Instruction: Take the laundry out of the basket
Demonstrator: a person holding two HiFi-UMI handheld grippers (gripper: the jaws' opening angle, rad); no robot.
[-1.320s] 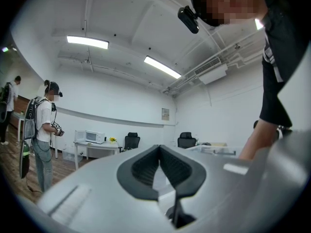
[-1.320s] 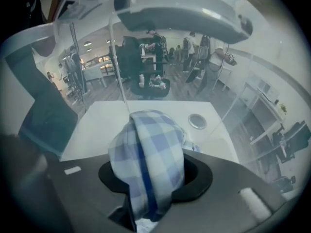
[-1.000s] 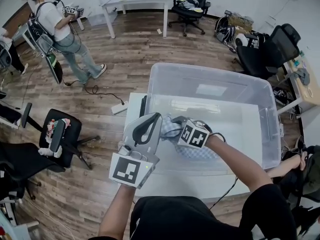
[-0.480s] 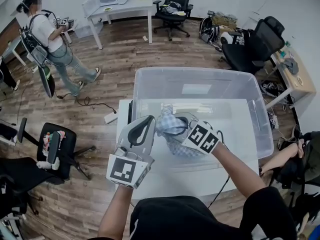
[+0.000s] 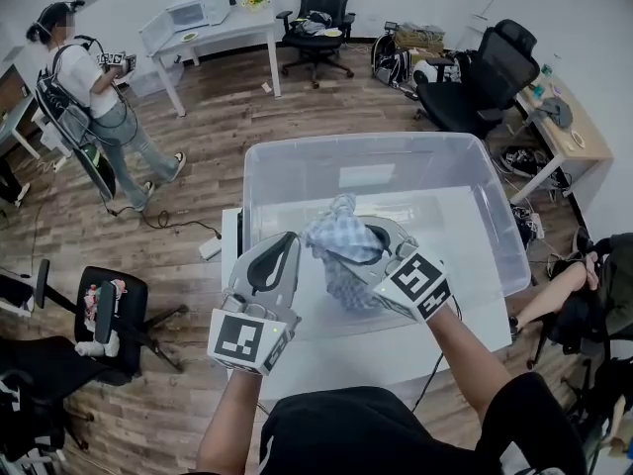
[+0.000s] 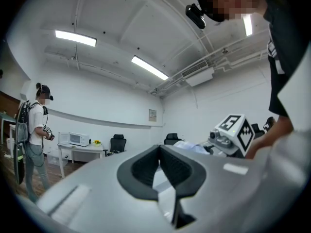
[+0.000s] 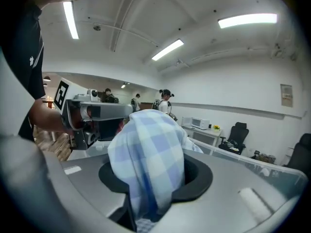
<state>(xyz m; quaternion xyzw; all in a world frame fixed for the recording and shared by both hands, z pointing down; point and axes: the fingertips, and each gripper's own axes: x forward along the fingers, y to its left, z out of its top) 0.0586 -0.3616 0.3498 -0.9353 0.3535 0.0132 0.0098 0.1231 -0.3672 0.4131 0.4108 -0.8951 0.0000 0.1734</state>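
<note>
Just over the near left part of a big clear plastic storage tub (image 5: 376,142) hangs the blue-and-white checked cloth (image 5: 341,240), bunched into a loose wad with its folds trailing down inside the tub's walls; whether its lower end touches the bottom cannot be told. The right gripper (image 5: 368,250) has its jaws clamped on the cloth, which fills the gap between them and bulges up over the tips in the right gripper view. Just beside it on the left, the left gripper (image 5: 285,240) has its jaws together with nothing between them, its tips close to the cloth. The tub rests on a white table (image 5: 396,349). Farther off, on the wooden floor (image 5: 198,166), a person in a white shirt (image 5: 89,77) stands near a white desk (image 5: 213,28).
</note>
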